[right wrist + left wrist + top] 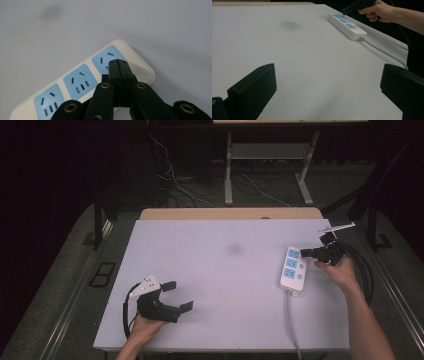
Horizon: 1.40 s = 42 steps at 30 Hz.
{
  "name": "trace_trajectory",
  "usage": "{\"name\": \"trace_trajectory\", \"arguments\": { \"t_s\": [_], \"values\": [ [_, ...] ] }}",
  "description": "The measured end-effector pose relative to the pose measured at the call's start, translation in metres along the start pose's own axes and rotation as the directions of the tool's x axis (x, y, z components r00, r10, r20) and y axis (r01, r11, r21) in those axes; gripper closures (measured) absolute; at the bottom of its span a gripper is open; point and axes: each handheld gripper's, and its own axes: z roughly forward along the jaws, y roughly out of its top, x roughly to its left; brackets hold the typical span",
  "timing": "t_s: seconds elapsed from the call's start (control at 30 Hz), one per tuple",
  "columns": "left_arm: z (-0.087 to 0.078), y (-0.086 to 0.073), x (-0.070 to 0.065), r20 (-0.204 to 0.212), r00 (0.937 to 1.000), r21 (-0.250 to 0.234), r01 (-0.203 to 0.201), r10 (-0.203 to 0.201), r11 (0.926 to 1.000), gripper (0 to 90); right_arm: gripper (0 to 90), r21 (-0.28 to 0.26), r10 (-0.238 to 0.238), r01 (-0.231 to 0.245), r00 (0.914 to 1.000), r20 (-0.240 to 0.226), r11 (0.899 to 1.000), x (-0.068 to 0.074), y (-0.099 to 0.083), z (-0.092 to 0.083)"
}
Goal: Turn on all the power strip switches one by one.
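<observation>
strip (pixel 292 269) lies flat near the right edge of the worktop (pixel 215 285), its three blue socket faces up and its grey cord (pixel 293 320) running off the near edge toward the person. that seems a sensible lay: the sockets are open to a push from above, and the cord trails away from the working end, so nothing crosses the sockets. the rest of the white worktop is bare but for a faint dark smudge (pixel 234 249) near its middle.

left gripper (pixel 177 295) is held low over the near left part of the worktop, well apart from the strip, most likely parked out of the way while the other hand works. its fingers (pixel 254 87) stand wide, with nothing between them and nothing touched.

right gripper (pixel 303 253) comes in from the right side, the hand (pixel 342 272) behind it just off the worktop's edge, aimed at the far end of the strip. its fingers (pixel 119 72) are pressed together, pad to pad, holding nothing, which makes a single blunt tip suited to poking or nudging rather than grasping. in the right gripper view that tip sits over the end socket (pixel 108 58), covering its lower slots; whether it rests on the blue face or hangs just above it i cannot tell from this angle.
</observation>
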Motion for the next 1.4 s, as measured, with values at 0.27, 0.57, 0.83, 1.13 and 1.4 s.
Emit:
{"name": "trace_trajectory", "arguments": {
  "t_s": [0.27, 0.57, 0.83, 1.13, 1.4],
  "values": [
    [0.000, 0.000, -0.002, 0.004, 1.0000, -0.003, -0.003, 0.003, 1.0000, 0.0, 89.4, -0.044, 0.016, -0.016, 0.9998, -0.010, 0.999, 0.008, 0.002, -0.014],
    [0.000, 0.001, -0.004, 0.013, 0.9999, -0.008, -0.007, 0.008, 0.9999, 0.0, 56.4, -0.141, 0.071, -0.077, 0.9963, -0.049, 0.987, 0.029, -0.002, -0.032],
    [0.000, 0.001, -0.004, 0.019, 0.9998, -0.012, -0.009, 0.009, 0.9999, 0.0, 9.9, -0.189, 0.099, -0.106, 0.9940, -0.047, 0.976, 0.048, -0.012, -0.040],
    [0.002, 0.001, -0.006, 0.023, 0.9997, -0.010, -0.004, 0.004, 0.9999, 0.0, 0.3, -0.194, 0.063, -0.078, 0.9945, -0.084, 0.978, 0.071, -0.023, -0.052],
    [0.002, 0.001, -0.005, 0.024, 0.9997, -0.006, -0.003, 0.003, 1.0000, 0.0, 0.3, -0.212, 0.022, -0.048, 0.9921, -0.123, 0.976, 0.089, -0.036, -0.060]
  ]
}}
